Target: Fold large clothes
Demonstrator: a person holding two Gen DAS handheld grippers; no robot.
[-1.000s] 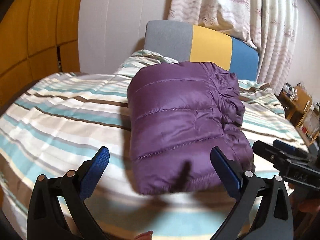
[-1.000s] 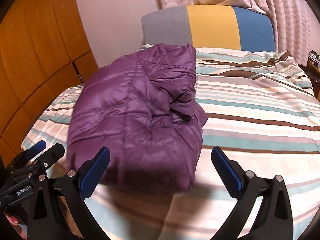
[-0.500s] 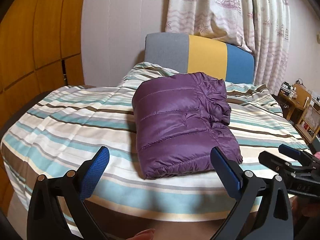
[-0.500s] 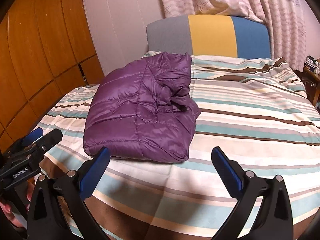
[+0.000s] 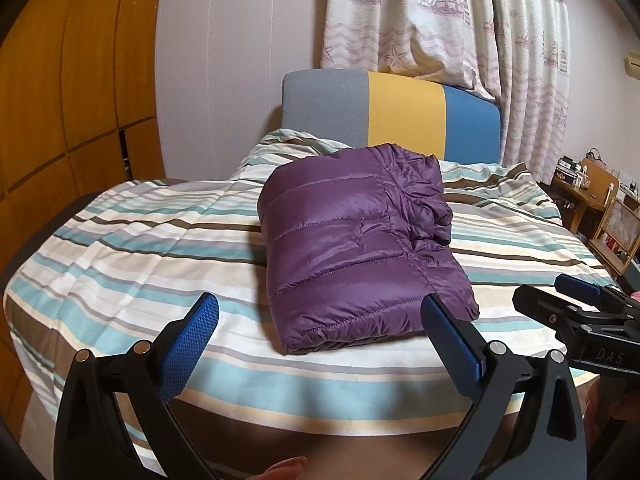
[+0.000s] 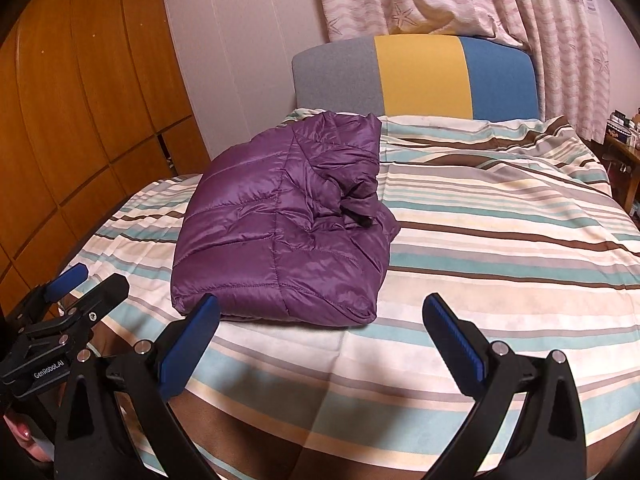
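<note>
Right wrist: "GenRobot.AI" on left gripper (image 6: 86, 282)

L gripper (image 5: 320, 320) & R gripper (image 6: 320, 320) both held level side by side, jaws wide apart, holding nothing.

Warm dim light, sharp, fisheye-curved edges

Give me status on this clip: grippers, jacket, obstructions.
Left hand-held gripper open, empty. Right hand-held gripper open, empty. Purple jacket folded into a bundle on the striped bed, both grippers short of it. Nothing in the way.
</note>
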